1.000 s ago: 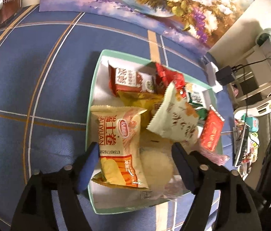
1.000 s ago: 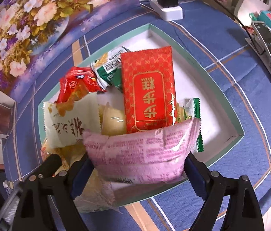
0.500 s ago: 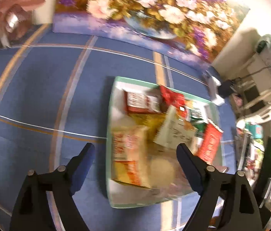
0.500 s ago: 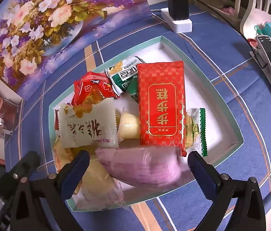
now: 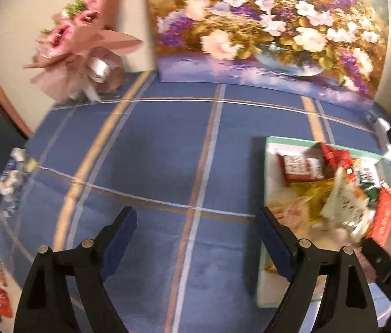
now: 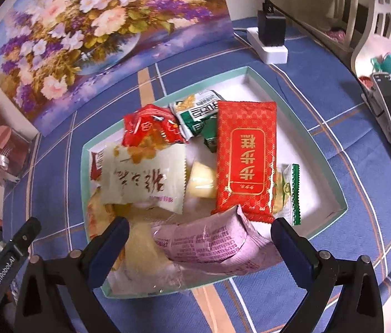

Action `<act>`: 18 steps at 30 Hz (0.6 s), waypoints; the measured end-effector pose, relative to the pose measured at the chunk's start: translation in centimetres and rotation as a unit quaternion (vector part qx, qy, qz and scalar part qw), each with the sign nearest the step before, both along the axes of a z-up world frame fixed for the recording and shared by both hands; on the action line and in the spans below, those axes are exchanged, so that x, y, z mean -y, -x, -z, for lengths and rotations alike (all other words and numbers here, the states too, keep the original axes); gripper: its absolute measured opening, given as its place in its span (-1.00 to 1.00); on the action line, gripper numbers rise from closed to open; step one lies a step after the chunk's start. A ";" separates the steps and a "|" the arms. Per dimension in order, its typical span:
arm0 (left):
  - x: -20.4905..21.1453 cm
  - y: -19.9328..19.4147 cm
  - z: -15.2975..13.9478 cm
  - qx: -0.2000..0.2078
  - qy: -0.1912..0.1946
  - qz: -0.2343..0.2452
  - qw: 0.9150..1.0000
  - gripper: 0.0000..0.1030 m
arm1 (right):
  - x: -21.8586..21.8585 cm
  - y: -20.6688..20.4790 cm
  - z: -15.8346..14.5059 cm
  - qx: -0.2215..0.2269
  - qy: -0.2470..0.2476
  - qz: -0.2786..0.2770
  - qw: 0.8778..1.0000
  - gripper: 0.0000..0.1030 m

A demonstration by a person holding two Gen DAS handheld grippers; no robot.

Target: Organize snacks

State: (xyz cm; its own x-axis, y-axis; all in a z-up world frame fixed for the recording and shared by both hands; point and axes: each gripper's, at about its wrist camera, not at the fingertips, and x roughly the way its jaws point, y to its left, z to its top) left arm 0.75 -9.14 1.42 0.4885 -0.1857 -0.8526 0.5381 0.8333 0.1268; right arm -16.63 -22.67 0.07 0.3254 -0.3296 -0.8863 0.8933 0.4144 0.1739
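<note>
The left tool (image 5: 195, 230) hangs over bare blue checked cloth (image 5: 153, 166) on the desk, its jaws spread wide with nothing between them; the box (image 5: 265, 183) of snacks lies off to its right, with the tool's right finger crossing in front of the box's near left wall; this view is blurred, so the packets there are hard to tell apart.

The right tool (image 6: 199, 238) hovers over the near end of the same box (image 6: 317, 166), jaws likewise spread wide and gripping nothing; a pink packet (image 6: 209, 247) lies between the fingers at the box's near wall, though I cannot tell whether either finger touches it.

Inside the box, a long red packet (image 6: 245, 158) lies lengthwise right of centre, its near end just over the pink packet; a white packet (image 6: 145, 177) sits to its left, tilted; a smaller red packet (image 6: 151, 127) and a green-and-white packet (image 6: 198, 111) lie behind them toward the far wall; a pale yellow piece (image 6: 201, 180) shows between the white and long red packets; a clear packet with a green edge (image 6: 290, 191) lies just right of the long red one.

A flower painting (image 6: 98, 30) stands against the wall behind the box; a white power strip with a black plug (image 6: 270, 38) sits near its right end.
</note>
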 end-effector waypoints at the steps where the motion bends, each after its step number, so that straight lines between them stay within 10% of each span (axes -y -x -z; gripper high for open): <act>1: -0.5 0.2 -0.2 0.002 -0.009 -0.001 1.000 0.70 | -0.5 -0.1 -0.2 -0.002 0.004 -0.004 1.000 1.00; 18: -7.9 2.3 -0.5 -0.041 -0.026 -0.014 0.999 0.70 | -8.5 0.0 -1.7 -0.011 0.034 -0.073 0.997 1.00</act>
